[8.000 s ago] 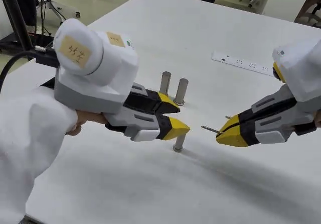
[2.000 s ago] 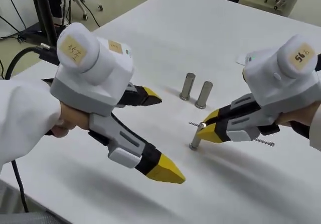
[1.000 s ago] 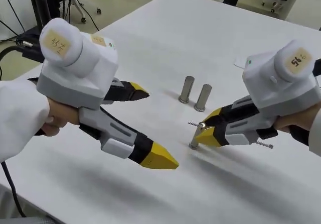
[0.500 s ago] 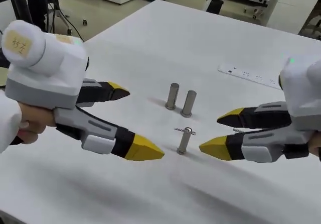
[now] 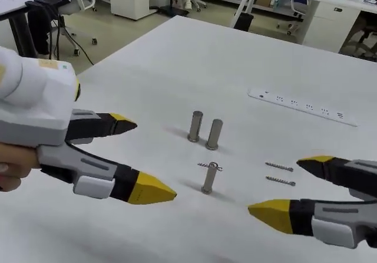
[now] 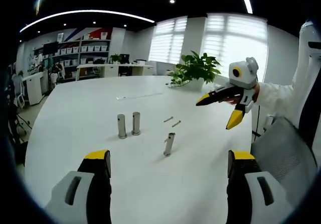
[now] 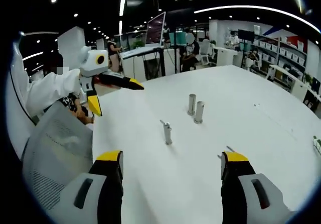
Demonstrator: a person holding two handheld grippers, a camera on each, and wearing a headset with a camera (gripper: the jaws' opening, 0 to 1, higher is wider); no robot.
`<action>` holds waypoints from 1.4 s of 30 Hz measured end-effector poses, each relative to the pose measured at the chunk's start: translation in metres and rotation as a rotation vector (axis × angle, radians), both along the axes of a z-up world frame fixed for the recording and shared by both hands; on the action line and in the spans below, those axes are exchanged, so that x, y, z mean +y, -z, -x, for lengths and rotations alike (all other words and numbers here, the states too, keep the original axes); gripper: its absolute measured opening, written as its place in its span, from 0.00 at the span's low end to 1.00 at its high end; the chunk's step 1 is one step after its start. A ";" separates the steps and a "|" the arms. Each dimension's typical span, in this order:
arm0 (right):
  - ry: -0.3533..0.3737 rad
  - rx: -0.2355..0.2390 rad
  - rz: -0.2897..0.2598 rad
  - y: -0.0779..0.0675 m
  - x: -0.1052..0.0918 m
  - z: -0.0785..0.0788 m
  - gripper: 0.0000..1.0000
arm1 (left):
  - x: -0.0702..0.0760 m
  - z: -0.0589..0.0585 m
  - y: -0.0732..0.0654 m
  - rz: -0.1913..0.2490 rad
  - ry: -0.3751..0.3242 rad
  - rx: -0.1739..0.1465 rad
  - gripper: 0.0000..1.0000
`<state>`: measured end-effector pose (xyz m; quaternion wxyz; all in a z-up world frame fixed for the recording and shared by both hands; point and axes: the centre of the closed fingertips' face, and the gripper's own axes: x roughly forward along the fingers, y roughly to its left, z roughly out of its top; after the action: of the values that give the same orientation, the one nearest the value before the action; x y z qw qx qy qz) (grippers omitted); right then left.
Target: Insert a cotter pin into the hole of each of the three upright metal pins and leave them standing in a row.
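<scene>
Three upright metal pins stand on the white table [image 5: 177, 56]. Two of them [image 5: 194, 126] [image 5: 214, 134] are side by side and bare. The nearer pin [image 5: 208, 178] carries a cotter pin [image 5: 210, 167] through its top hole. Two loose cotter pins [image 5: 279, 167] [image 5: 280, 181] lie to its right. My left gripper [image 5: 144, 157] hovers open left of the near pin, holding nothing. At the right my right gripper [image 5: 280, 186] is open, over the loose cotter pins. The left gripper view has the near pin [image 6: 170, 144] ahead of its open jaws, and the right gripper view has it [image 7: 167, 132] too.
A white power strip [image 5: 301, 105] lies at the back right of the table. Desks, chairs and shelves stand on the floor beyond the table's far edge. A chair back [image 7: 55, 153] is close beside the table in the right gripper view.
My right gripper has opened, released the cotter pin and drawn back to the right. The cotter pin stays through the near pin. The left gripper has drifted left, still open.
</scene>
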<state>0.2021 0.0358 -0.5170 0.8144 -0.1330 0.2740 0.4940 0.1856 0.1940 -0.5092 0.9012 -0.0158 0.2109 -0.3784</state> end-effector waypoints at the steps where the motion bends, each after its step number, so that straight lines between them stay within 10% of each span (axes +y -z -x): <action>1: 0.015 0.008 -0.004 0.001 -0.003 0.000 0.81 | 0.000 0.000 0.000 0.001 0.000 0.002 0.96; 21: 0.202 0.034 -0.136 -0.010 -0.036 0.006 0.98 | 0.016 -0.013 -0.001 0.016 -0.076 -0.023 0.90; 42: 0.263 0.020 -0.127 -0.011 -0.054 0.003 0.96 | 0.036 -0.104 -0.016 -0.004 -0.228 -0.122 0.65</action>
<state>0.1994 -0.0182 -0.5061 0.8761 -0.0394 0.2652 0.4007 0.2896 0.2298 -0.4936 0.9495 -0.0149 0.1533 -0.2735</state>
